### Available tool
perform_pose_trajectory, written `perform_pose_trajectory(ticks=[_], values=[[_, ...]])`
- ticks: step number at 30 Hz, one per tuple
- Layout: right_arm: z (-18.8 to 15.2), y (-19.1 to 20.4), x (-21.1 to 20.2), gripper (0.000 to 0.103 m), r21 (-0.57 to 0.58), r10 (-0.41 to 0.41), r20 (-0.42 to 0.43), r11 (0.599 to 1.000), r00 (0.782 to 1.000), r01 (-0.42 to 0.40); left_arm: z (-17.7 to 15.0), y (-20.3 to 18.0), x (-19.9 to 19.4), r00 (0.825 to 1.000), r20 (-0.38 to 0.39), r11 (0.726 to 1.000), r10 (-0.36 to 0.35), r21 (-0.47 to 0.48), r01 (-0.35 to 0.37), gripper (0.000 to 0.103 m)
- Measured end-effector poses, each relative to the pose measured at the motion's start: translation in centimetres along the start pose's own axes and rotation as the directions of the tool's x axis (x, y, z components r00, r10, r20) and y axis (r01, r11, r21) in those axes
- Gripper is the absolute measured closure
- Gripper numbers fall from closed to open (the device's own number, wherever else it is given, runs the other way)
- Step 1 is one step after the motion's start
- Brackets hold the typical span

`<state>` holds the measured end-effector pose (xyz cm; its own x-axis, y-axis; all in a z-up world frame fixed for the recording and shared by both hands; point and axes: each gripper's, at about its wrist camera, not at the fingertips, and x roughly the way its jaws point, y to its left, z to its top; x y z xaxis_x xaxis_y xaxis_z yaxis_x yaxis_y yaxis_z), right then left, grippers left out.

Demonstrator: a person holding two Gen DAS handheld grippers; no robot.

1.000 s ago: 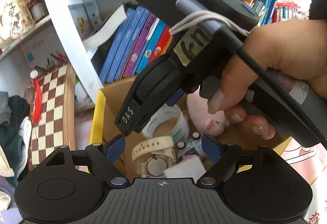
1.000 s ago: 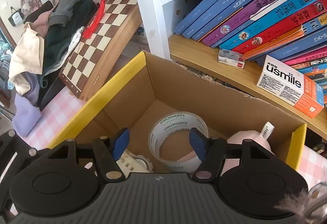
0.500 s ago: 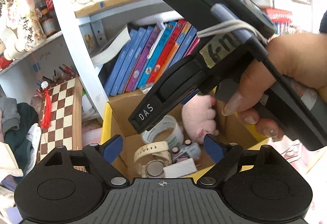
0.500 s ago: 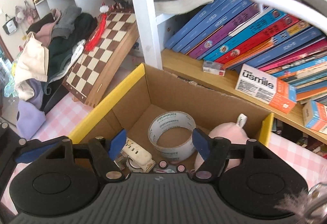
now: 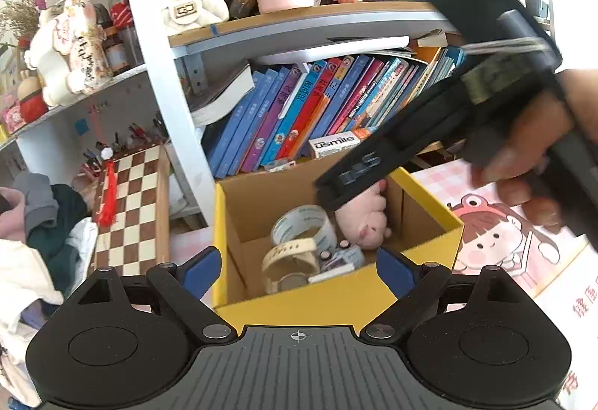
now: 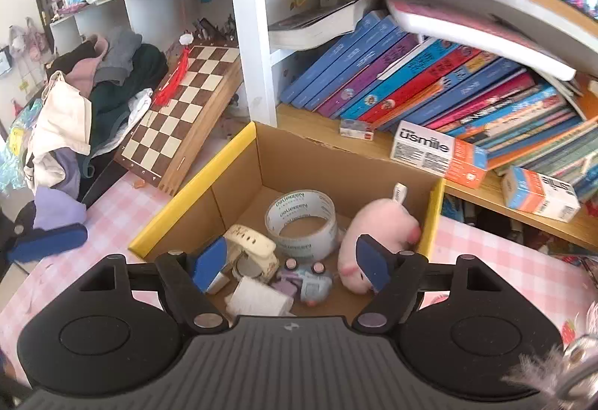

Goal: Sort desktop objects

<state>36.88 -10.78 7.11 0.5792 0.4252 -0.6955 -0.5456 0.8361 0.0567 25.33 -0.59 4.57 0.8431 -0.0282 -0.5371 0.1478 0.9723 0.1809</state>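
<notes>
A yellow-rimmed cardboard box (image 6: 194,193) stands on the pink checked table against the bookshelf. In it lie a clear tape roll (image 6: 301,223), a pink plush toy (image 6: 373,238), a cream watch (image 6: 250,245), a small toy car (image 6: 306,279) and a white packet (image 6: 258,298). My right gripper (image 6: 290,262) hovers open above the box's near side, holding nothing. My left gripper (image 5: 297,268) is open and empty in front of the box (image 5: 336,301). The tape roll (image 5: 302,227) and plush toy (image 5: 362,223) show past it. A hand holds the right gripper's body (image 5: 467,92) above the box.
A folding chessboard (image 6: 179,111) leans left of the box, with a pile of clothes (image 6: 93,92) beyond it. Leaning books (image 6: 411,81) and a usmile carton (image 6: 429,148) fill the shelf behind. A cartoon print (image 5: 497,242) lies on the table to the right.
Both grippers have drawn back and up from the box, so more of the shelf and table shows. Both stay open and empty.
</notes>
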Motion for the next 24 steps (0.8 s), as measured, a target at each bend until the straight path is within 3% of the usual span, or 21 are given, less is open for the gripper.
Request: perform_pose_trajectory(ticks=[12, 24], values=[[-4.4, 2.0, -6.1, 0.025, 0.052, -0.074, 0.072, 0.996, 0.995, 0.070, -2.5, 1.8, -4.1, 1.000, 0.021, 0.999, -0.015, -0.033, 0.016, 0.011], [-9.3, 4.6, -8.7, 0.023, 0.095, -0.133, 0.083, 0.988, 0.988, 0.125, -5.3, 2.9, -6.6, 1.000, 0.005, 0.998, -0.024, -0.065, 0.024, 0.011]])
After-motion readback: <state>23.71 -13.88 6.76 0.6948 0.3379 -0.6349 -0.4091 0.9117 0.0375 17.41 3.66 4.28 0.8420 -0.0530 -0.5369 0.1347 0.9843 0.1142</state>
